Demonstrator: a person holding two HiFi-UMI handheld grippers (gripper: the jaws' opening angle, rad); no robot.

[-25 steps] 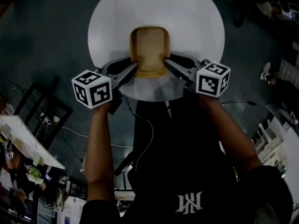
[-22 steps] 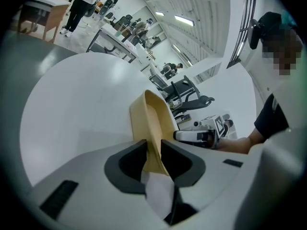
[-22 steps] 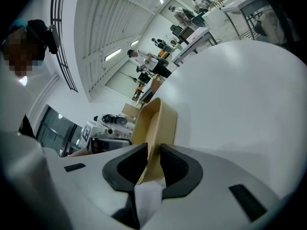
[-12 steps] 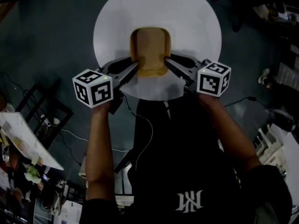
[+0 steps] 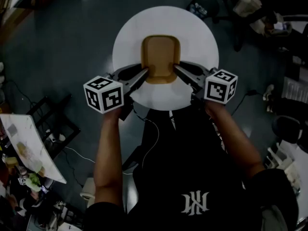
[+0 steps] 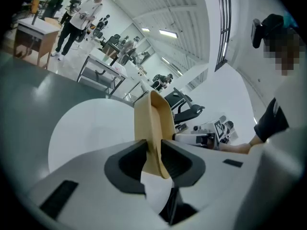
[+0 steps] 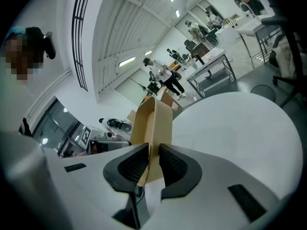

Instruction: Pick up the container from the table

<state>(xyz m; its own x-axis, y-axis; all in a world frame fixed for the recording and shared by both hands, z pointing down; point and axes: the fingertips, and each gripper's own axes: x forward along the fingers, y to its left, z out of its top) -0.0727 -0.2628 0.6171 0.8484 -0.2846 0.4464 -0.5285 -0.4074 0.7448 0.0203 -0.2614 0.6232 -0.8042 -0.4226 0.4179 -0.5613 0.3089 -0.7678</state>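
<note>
Round white table (image 5: pixel 192 32) fills the upper centre of the head view. From the left, the left gripper (image 5: pixel 145 72) is clamped on the tan container (image 5: pixel 160 57)'s left rim. The container hangs mid-table between both tongs. The right gripper (image 5: pixel 176 68)'s jaws are closing on its right rim.

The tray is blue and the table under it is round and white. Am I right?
Nearly. The tray is not blue but tan-brown, as the head view shows. The table under it is round and white.
</note>
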